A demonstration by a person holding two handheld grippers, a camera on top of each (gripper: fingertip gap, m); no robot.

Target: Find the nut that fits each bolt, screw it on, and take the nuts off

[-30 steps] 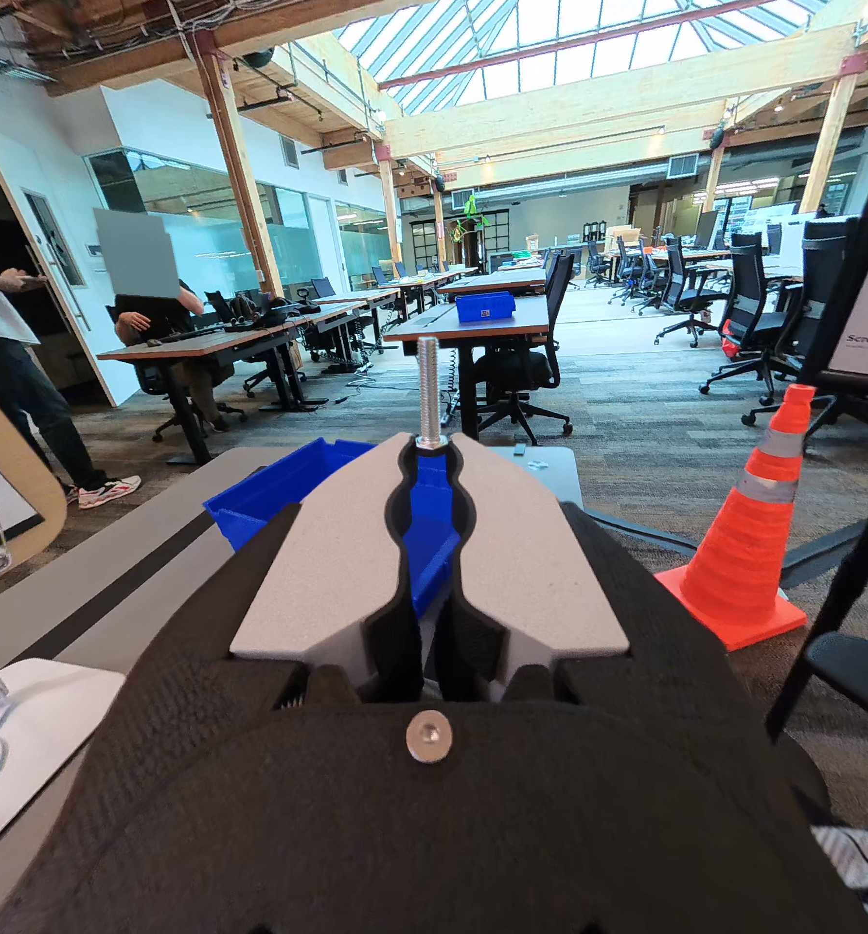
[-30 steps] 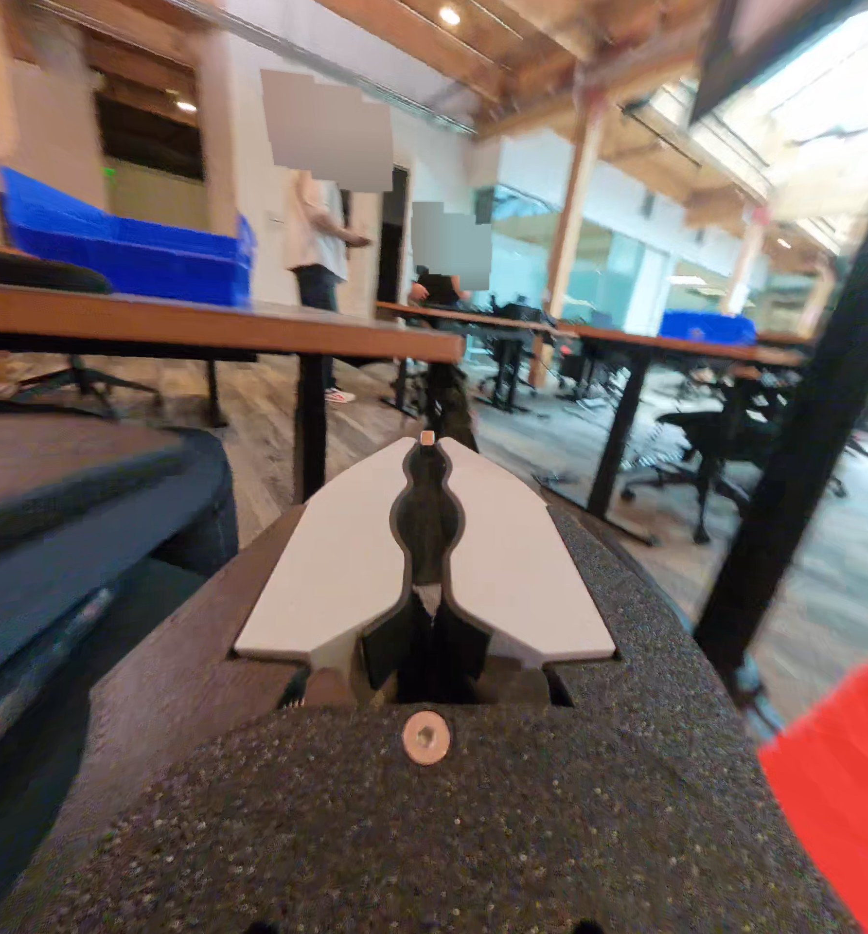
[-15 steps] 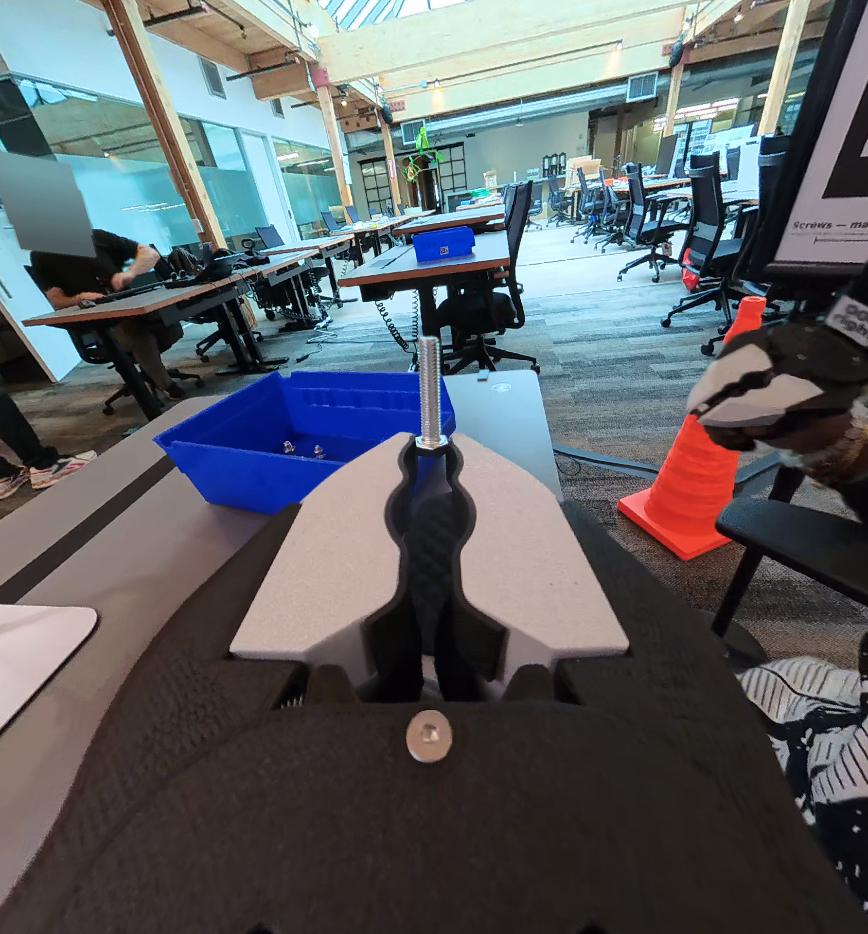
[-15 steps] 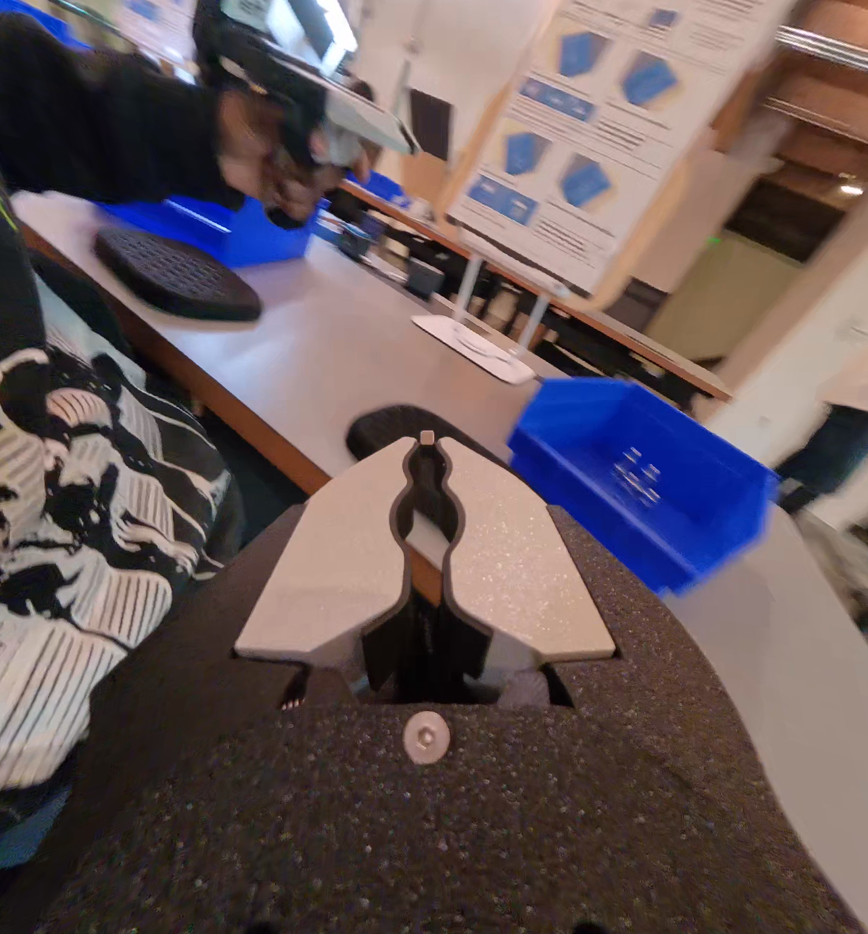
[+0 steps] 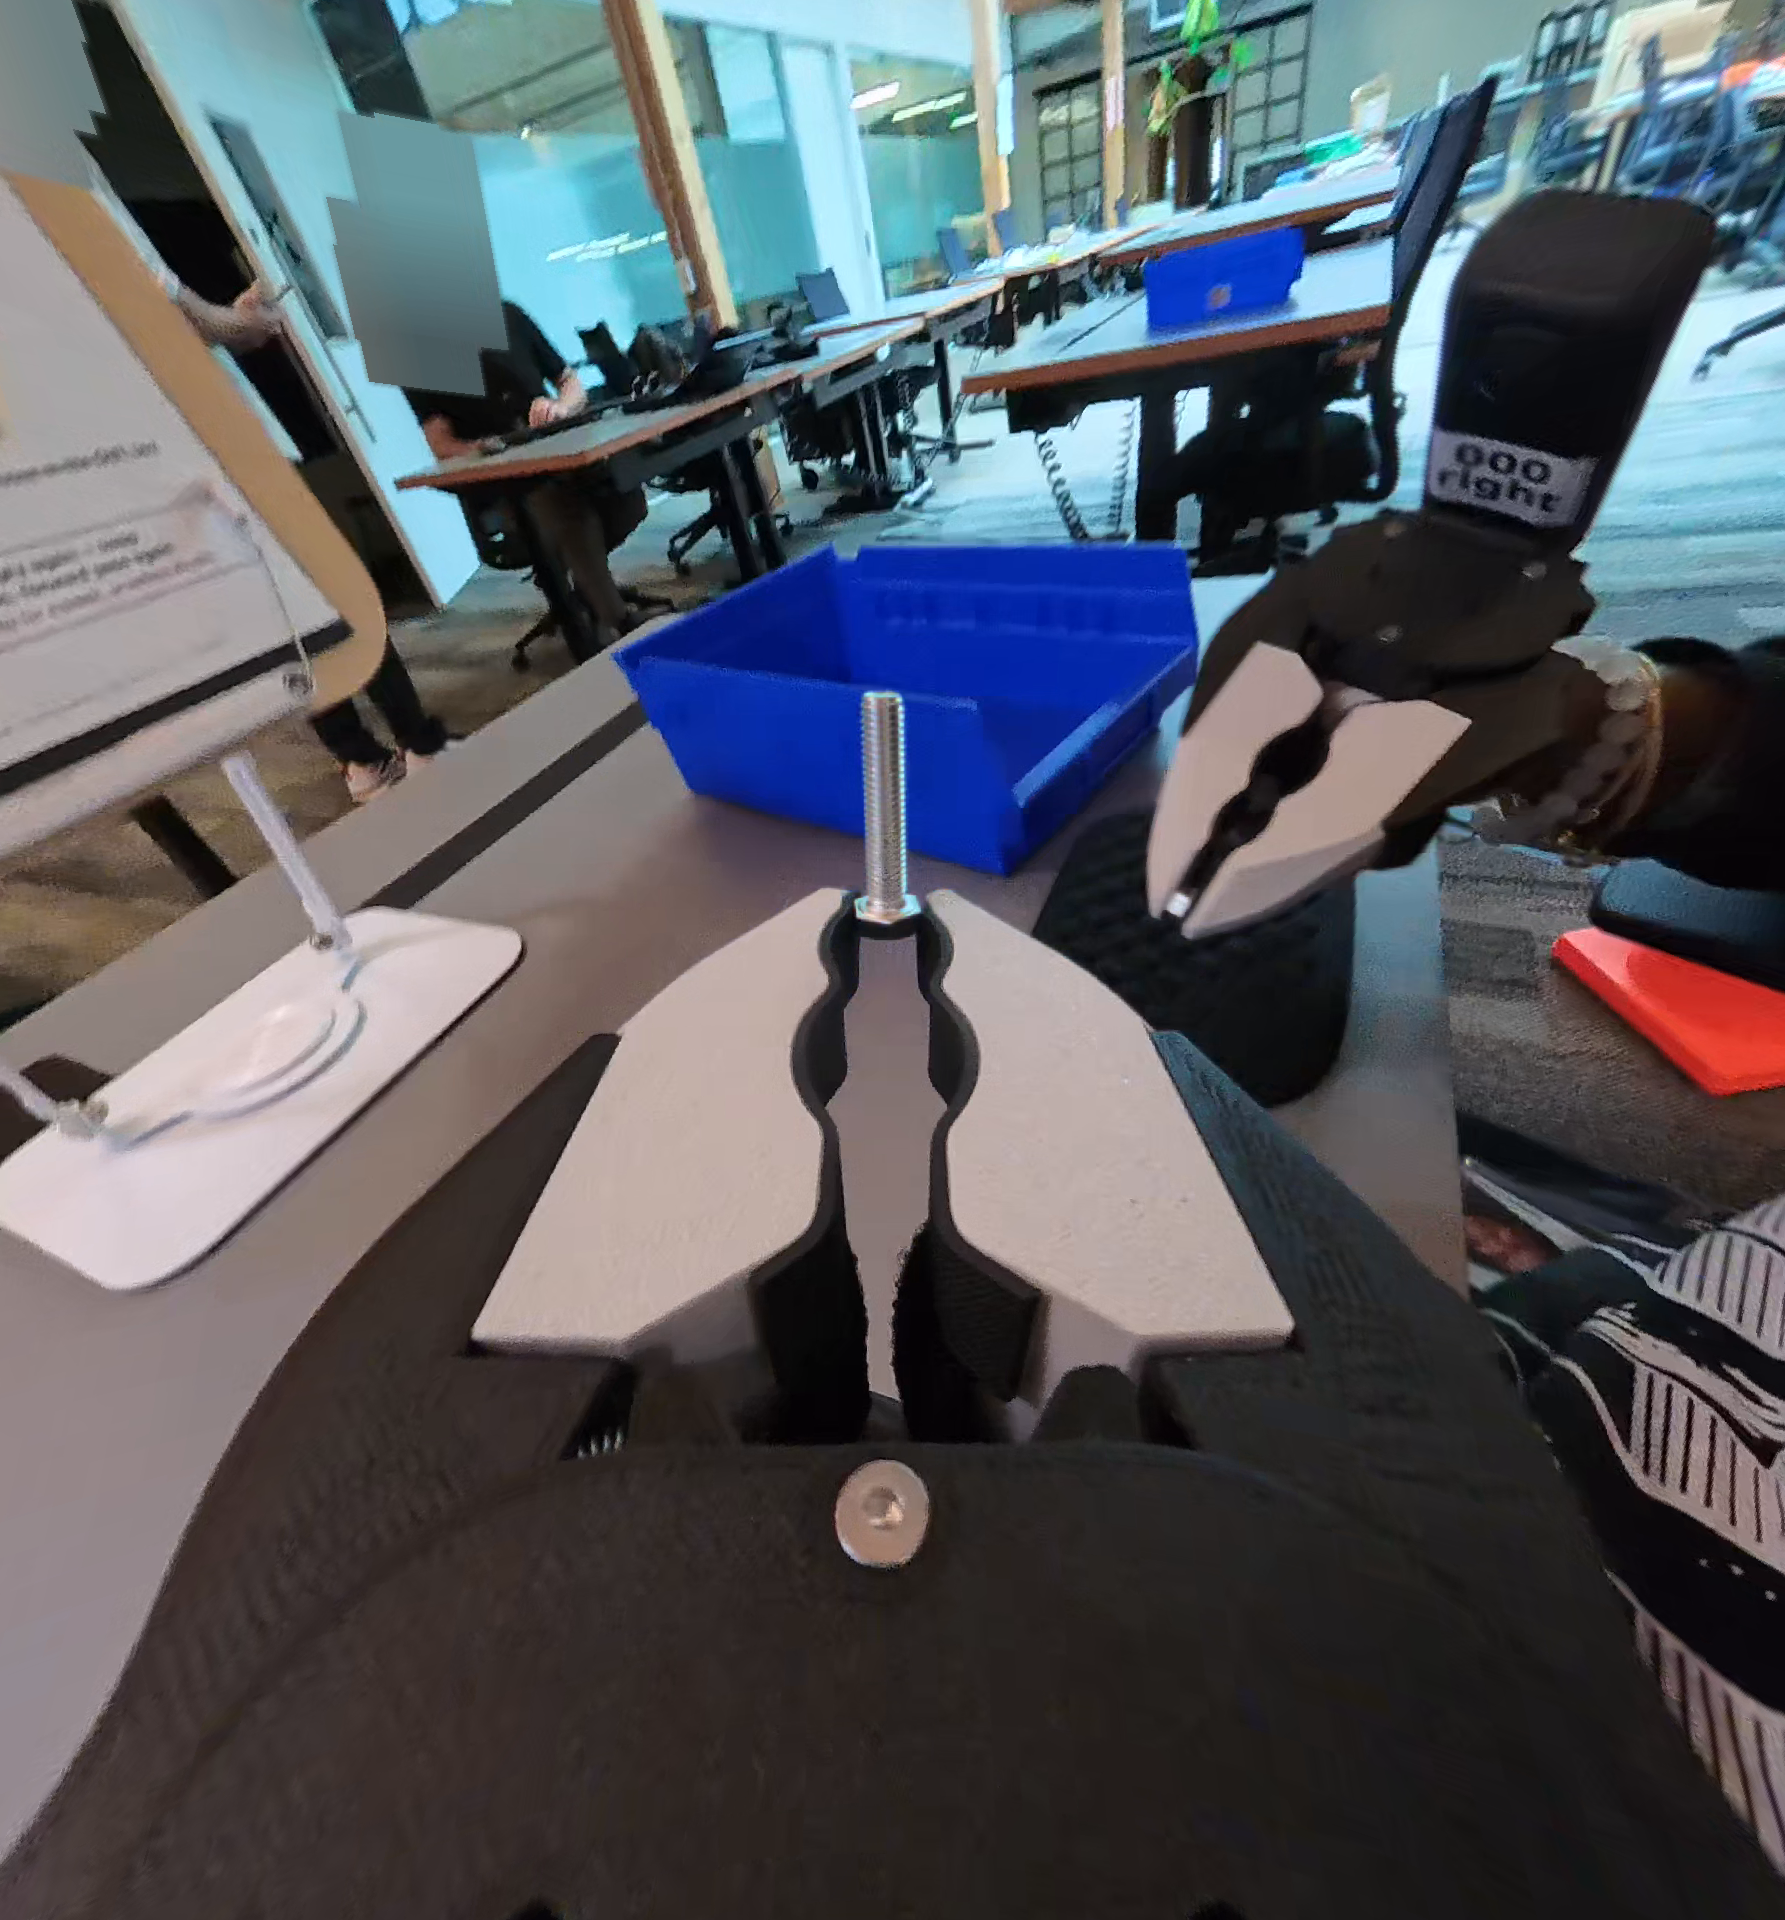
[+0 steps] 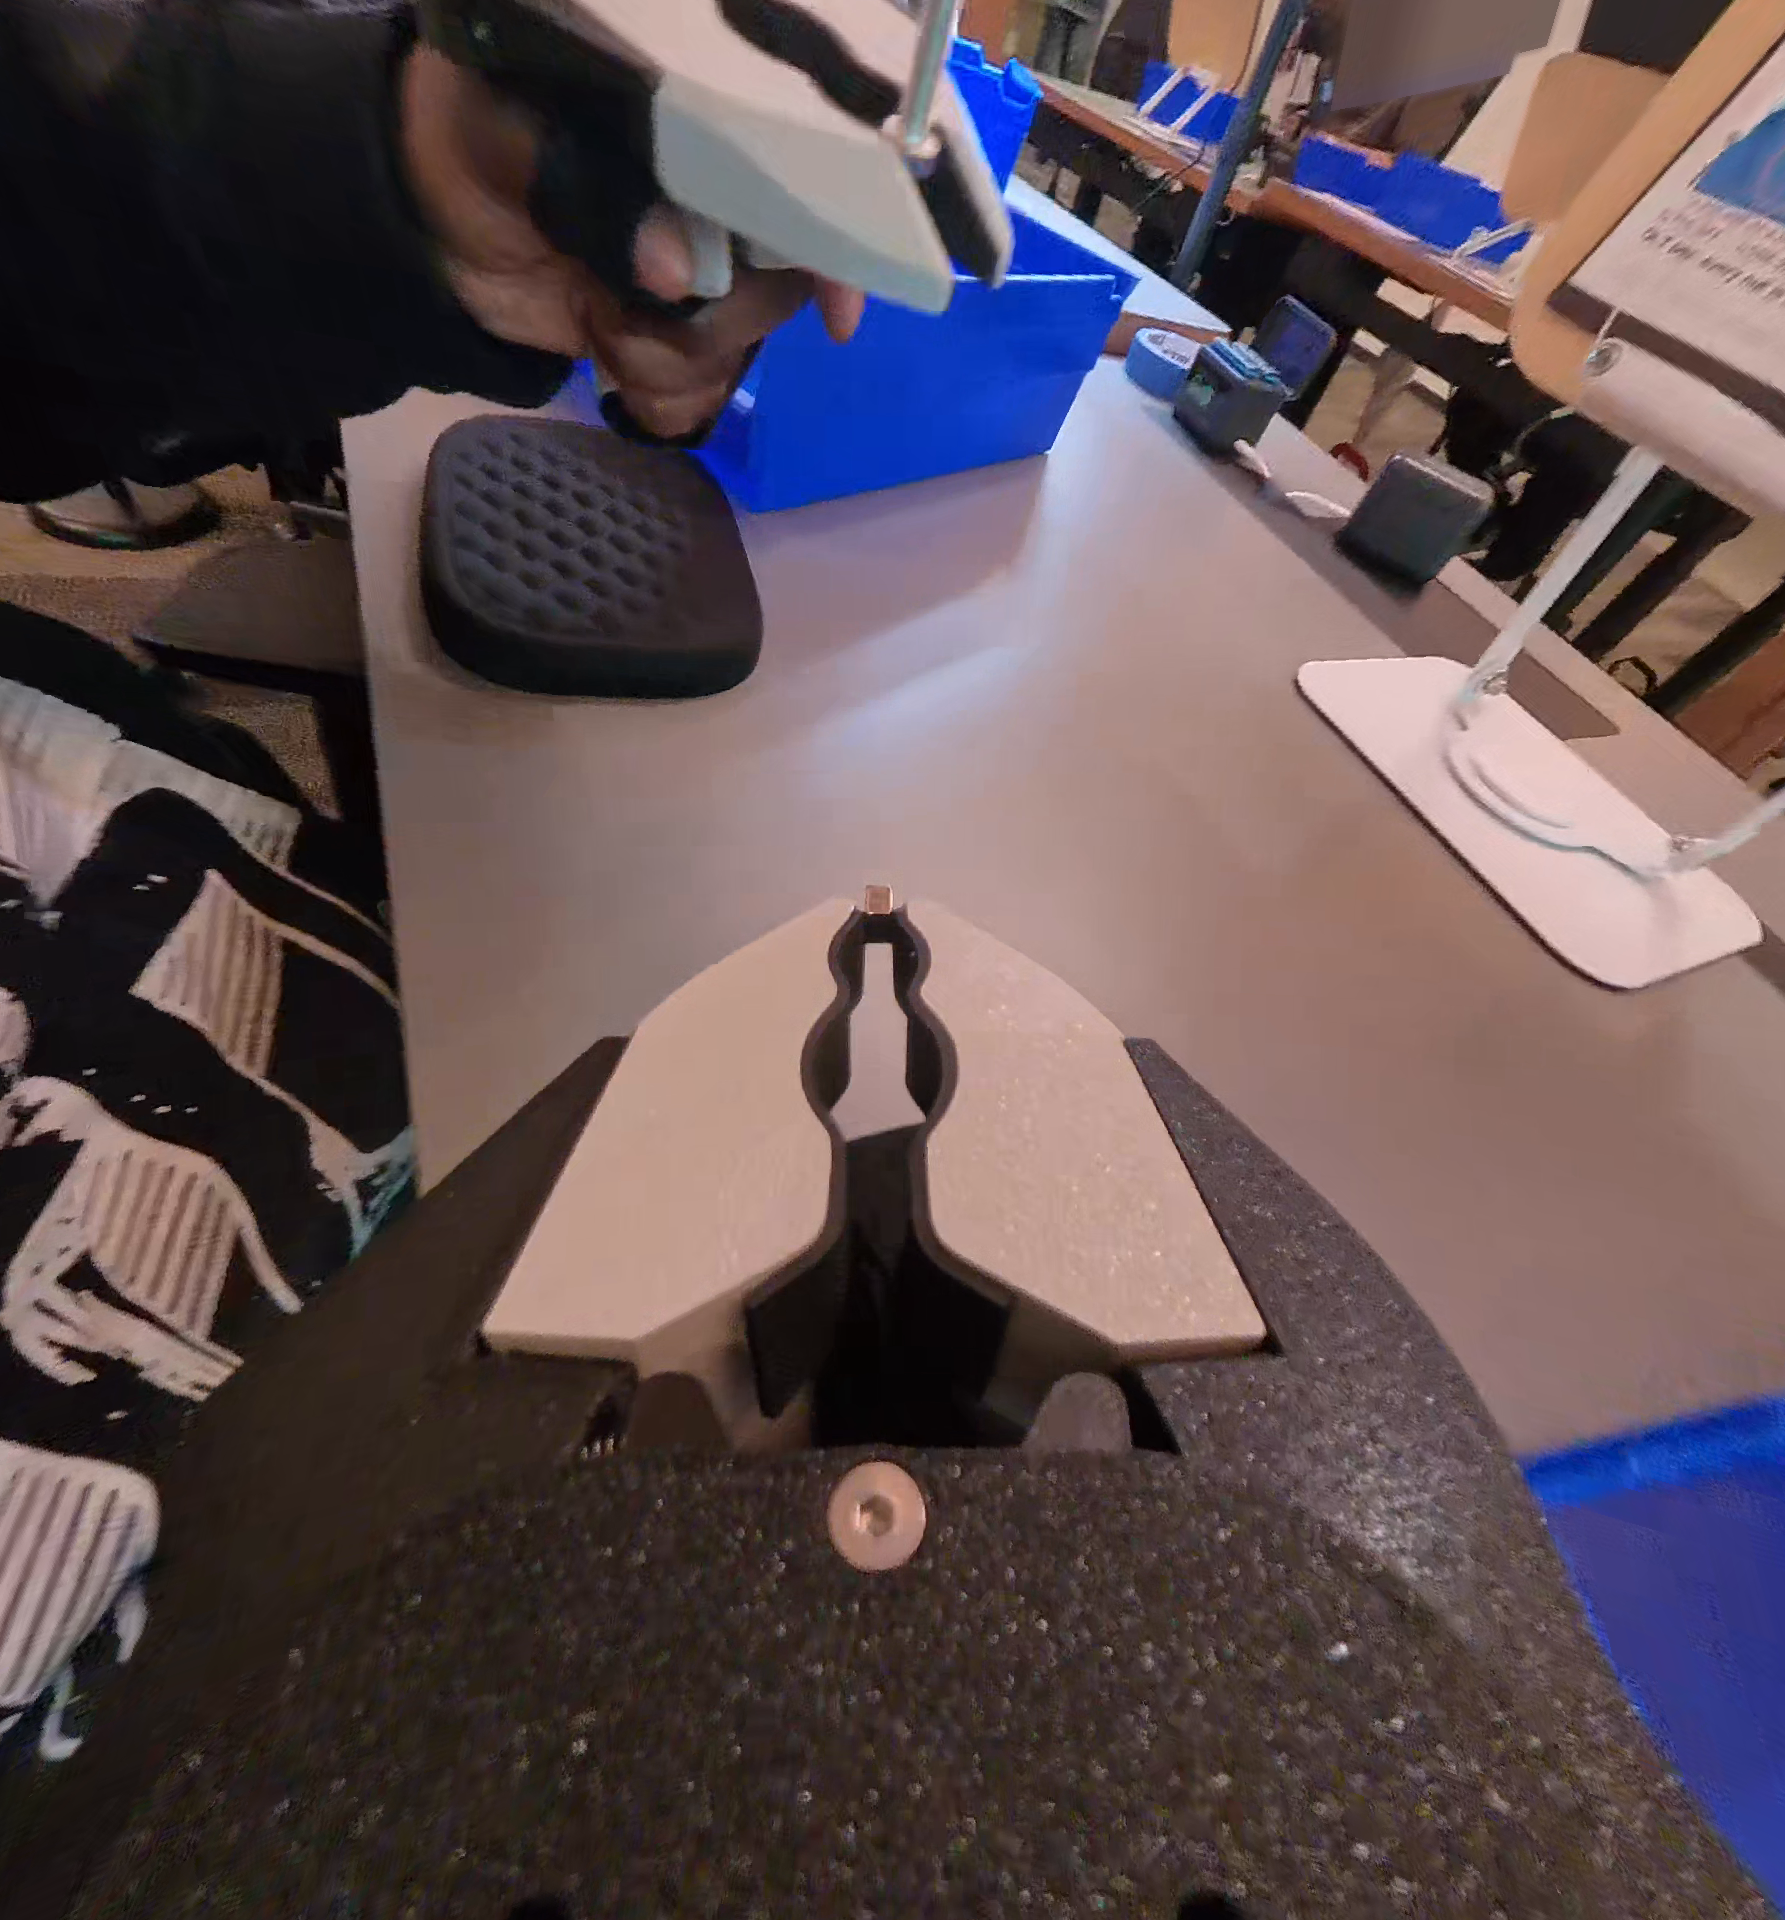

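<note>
Grey tabletop (image 5: 597, 831) in an open office with rows of desks behind; catalogue of visible items follows.

Change from the previous frames: one second ago the left wrist view faced the far office with only a corner of the blue bin showing, and the right wrist view faced other desks. Both views have since tilted down onto the table, and the right gripper has entered the left wrist view at right of centre.

Bolt (image 5: 882, 800): one, silver, threaded along its whole visible shank, standing upright at frame centre. Its hex head is clenched between the tips of the left gripper (image 5: 882, 916), jaws pressed in on the head. The same bolt appears at the top edge of the right wrist view (image 6: 927, 73).

Nut (image 6: 877, 898): one, small, silver, pinched at the very tips of the right gripper (image 6: 877, 909), jaws nearly together on it. In the left wrist view that gripper (image 5: 1182, 906) points down and left, well apart from the bolt.

Blue bin (image 5: 919, 707): one beyond the bolt; a second (image 6: 929, 384) lies upper centre in the right wrist view; a blue edge (image 6: 1698, 1621), blurred, sits lower right.

Black textured pads: two, one (image 5: 1189, 966) below the right gripper, one (image 6: 587, 561) upper left.

Sign stand with white base (image 5: 244, 1081): one, at left.
</note>
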